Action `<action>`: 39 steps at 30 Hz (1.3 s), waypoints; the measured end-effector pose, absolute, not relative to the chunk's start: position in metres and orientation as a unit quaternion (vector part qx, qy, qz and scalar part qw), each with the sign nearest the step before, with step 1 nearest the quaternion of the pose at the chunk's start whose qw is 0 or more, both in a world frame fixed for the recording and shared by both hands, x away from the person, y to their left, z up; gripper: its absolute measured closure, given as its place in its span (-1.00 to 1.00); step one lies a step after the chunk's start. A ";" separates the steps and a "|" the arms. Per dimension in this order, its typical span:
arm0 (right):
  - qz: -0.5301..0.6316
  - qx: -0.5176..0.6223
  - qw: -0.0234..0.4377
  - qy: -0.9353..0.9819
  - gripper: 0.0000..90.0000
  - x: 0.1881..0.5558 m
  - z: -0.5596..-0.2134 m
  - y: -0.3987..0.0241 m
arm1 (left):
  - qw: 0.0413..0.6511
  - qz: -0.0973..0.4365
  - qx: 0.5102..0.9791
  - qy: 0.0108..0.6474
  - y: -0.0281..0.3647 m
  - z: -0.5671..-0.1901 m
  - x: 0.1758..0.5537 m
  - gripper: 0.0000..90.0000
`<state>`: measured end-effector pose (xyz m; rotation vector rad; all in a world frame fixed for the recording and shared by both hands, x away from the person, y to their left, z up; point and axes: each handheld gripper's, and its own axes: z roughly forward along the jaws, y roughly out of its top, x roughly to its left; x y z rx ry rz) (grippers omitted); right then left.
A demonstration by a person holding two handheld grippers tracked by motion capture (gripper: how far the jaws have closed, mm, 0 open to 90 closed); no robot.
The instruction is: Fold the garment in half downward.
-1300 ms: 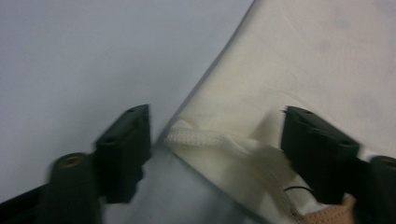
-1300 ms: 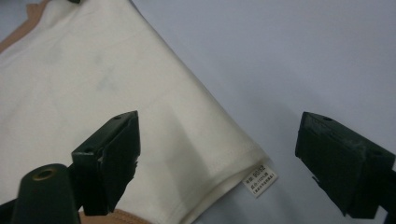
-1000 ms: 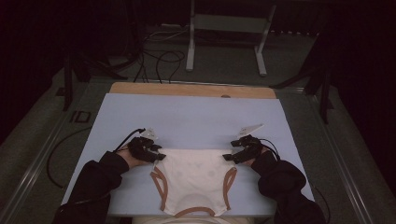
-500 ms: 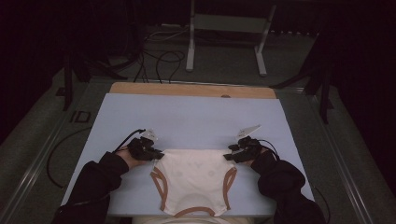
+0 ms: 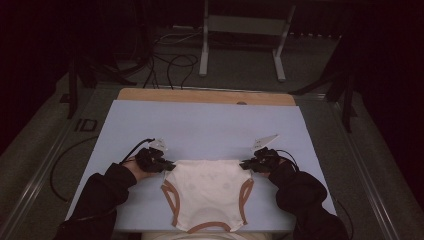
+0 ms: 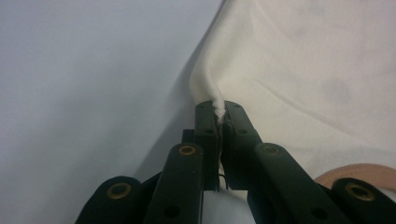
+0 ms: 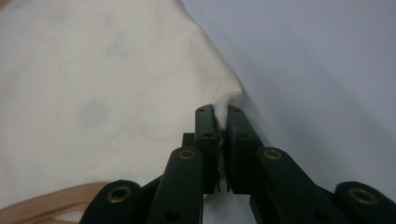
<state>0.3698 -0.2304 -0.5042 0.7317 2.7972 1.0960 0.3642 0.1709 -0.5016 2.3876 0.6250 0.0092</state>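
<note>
While the garment (image 5: 207, 192) lies flat at the near edge of the tabletop (image 5: 210, 125), I have both jaws just closed on it: left gripper (image 5: 167, 164) pinching its far left corner, right gripper (image 5: 244, 165) its far right corner.

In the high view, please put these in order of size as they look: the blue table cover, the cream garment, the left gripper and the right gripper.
1. Blue table cover, the largest by far.
2. Cream garment.
3. Left gripper and right gripper: they look about alike, so I do not rank them. Each has its jaws shut on a far corner of the garment.
</note>
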 end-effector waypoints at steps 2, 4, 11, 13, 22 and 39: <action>0.367 0.231 0.026 0.901 0.89 0.370 -0.498 -0.233 | 0.334 0.008 0.912 0.238 0.172 -0.500 0.364 0.92; 0.375 0.231 0.029 0.898 0.89 0.370 -0.493 -0.235 | 0.340 0.012 0.911 0.235 0.174 -0.497 0.366 0.92; 0.380 0.236 0.039 0.894 0.89 0.376 -0.482 -0.238 | 0.359 0.030 0.904 0.231 0.172 -0.489 0.374 0.92; 0.378 0.240 0.042 0.893 0.89 0.379 -0.482 -0.239 | 0.359 0.034 0.904 0.231 0.172 -0.487 0.379 0.92; 0.387 0.264 0.044 0.882 0.89 0.394 -0.483 -0.246 | 0.365 0.044 0.899 0.239 0.168 -0.483 0.399 0.92; 0.377 0.302 0.056 0.874 0.89 0.425 -0.486 -0.245 | 0.367 0.057 0.890 0.263 0.166 -0.488 0.426 0.91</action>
